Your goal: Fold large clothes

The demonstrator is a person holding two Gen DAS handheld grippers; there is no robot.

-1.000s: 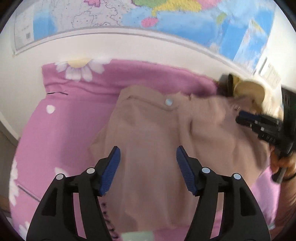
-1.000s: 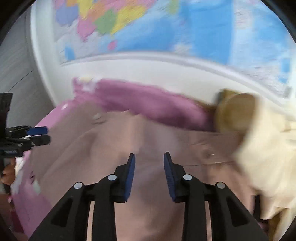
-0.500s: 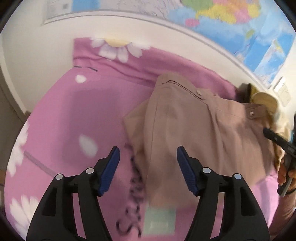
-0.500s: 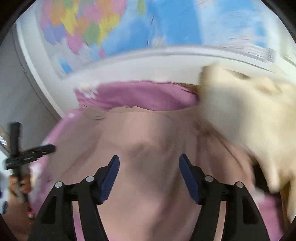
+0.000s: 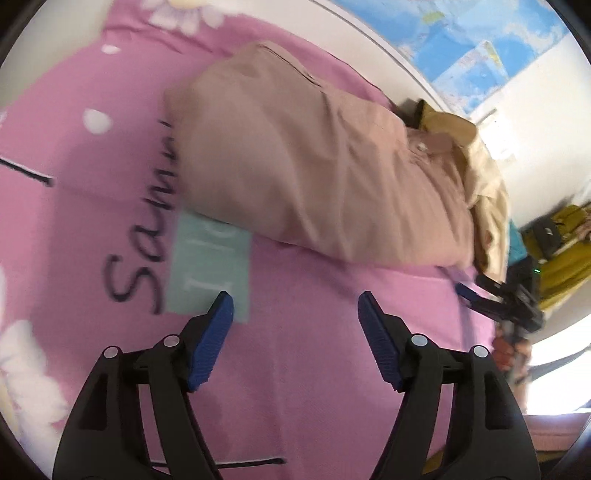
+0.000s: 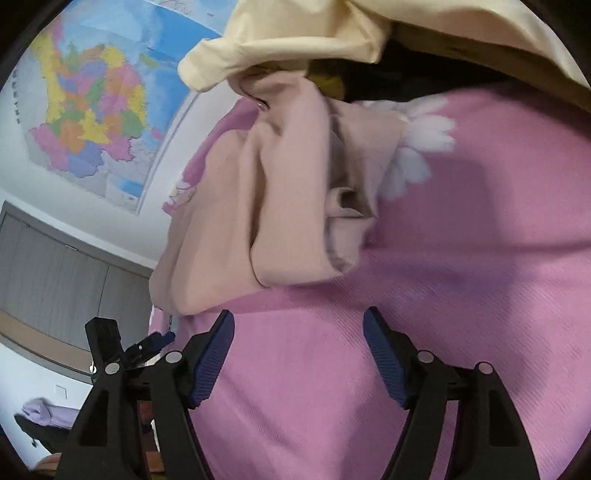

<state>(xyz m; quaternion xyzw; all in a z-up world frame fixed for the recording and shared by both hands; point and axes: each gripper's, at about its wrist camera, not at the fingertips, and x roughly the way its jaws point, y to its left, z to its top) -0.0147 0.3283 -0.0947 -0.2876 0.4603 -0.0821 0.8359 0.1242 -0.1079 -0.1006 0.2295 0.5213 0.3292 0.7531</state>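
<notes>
A tan garment (image 5: 314, 166) lies folded in a long bundle on the pink flowered bedsheet (image 5: 332, 369). My left gripper (image 5: 295, 306) hovers over bare sheet just in front of it, its jaws opening with nothing between them. In the right wrist view the same tan garment (image 6: 258, 206) shows its bunched end. My right gripper (image 6: 299, 321) hangs over the sheet (image 6: 443, 277) below that end, its jaws also opening and empty. Each gripper shows in the other's view: the right gripper (image 5: 476, 291) at the garment's right end, the left gripper (image 6: 155, 341) at the lower left.
A cream-yellow garment (image 5: 487, 192) is heaped at the tan one's far end and fills the top of the right wrist view (image 6: 295, 33). A teal printed patch (image 5: 210, 266) marks the sheet. A wall map (image 6: 92, 110) and grey cupboard doors (image 6: 55, 277) stand behind the bed.
Both grippers have drawn back off the tan garment and sunk toward bare pink sheet. The right jaws have spread from nearly closed to wide. The right view has rolled strongly.
</notes>
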